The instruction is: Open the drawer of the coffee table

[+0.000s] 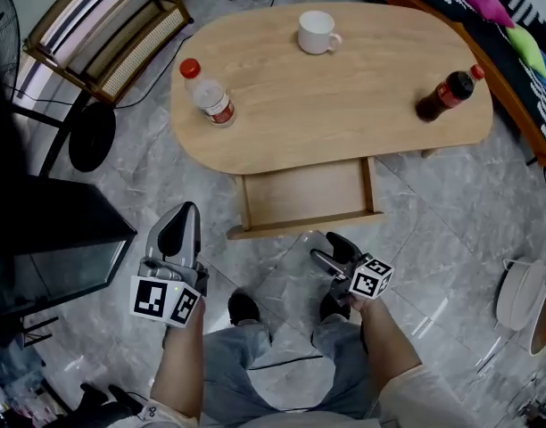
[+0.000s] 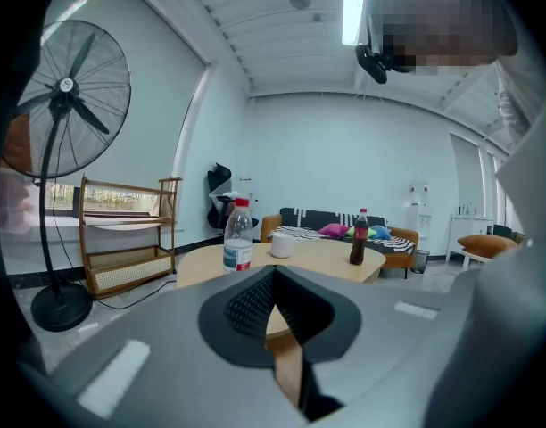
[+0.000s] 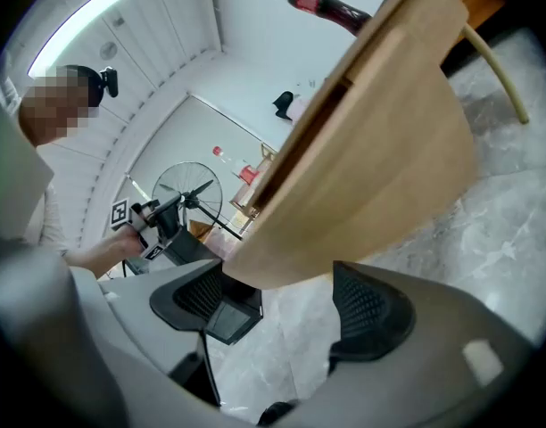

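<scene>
Coffee table drawer out, marble floor. Jaws: left gripper together, right gripper spread.

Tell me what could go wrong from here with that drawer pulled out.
1. The light wooden drawer stands far out from under the oval wooden coffee table. No stop is visible, so a further pull might drop it.
2. The dark cola bottle with a red cap stands near the table's edge, so a jolt could topple it.
3. The drawer's front juts toward the person's black shoes, so a step forward might bump it.
</scene>
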`<state>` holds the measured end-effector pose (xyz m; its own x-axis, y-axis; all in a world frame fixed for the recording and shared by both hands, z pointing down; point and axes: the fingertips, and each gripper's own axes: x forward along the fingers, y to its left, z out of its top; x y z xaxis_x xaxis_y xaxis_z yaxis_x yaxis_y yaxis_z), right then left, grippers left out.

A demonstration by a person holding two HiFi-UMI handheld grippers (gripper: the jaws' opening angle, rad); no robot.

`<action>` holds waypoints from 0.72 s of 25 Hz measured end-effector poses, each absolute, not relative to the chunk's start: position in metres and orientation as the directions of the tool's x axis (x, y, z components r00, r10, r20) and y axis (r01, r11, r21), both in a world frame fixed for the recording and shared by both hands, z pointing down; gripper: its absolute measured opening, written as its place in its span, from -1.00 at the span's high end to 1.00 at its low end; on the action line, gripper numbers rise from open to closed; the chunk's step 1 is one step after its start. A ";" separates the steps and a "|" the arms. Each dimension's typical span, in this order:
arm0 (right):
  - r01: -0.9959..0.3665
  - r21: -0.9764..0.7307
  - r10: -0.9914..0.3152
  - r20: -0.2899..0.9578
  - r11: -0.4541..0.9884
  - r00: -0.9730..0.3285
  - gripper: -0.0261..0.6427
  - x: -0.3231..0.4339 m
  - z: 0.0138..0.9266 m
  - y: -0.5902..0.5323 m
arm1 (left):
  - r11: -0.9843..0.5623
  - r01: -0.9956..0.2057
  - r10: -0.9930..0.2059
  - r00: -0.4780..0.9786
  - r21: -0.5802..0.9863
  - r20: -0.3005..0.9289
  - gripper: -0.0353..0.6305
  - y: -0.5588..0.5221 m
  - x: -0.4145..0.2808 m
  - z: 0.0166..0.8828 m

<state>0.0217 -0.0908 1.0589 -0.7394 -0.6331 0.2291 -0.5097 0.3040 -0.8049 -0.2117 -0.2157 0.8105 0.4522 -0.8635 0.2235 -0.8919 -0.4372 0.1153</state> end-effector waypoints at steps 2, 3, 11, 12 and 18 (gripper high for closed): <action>-0.539 -0.747 -0.620 0.219 0.390 -0.753 -0.23 0.031 1.005 -0.099 | -0.441 -0.889 -0.865 0.457 0.121 0.206 0.90 -0.219 -0.206 0.782; -0.556 -0.708 -0.618 0.214 0.436 -0.757 -0.23 0.035 0.972 -0.105 | -0.443 -0.888 -0.866 0.459 0.123 0.198 0.90 -0.220 -0.204 0.765; -0.724 -0.319 -0.723 0.147 0.612 -0.675 -0.23 0.062 0.657 -0.150 | -0.462 -0.878 -0.867 0.476 0.122 0.148 0.90 -0.209 -0.197 0.586; -0.740 -0.271 -0.737 0.134 0.615 -0.662 -0.23 0.063 0.616 -0.154 | -0.463 -0.878 -0.868 0.478 0.123 0.139 0.90 -0.207 -0.197 0.560; -0.801 -0.023 -0.798 0.078 0.598 -0.598 -0.23 0.060 0.420 -0.161 | -0.469 -0.878 -0.879 0.475 0.098 0.048 0.90 -0.200 -0.197 0.410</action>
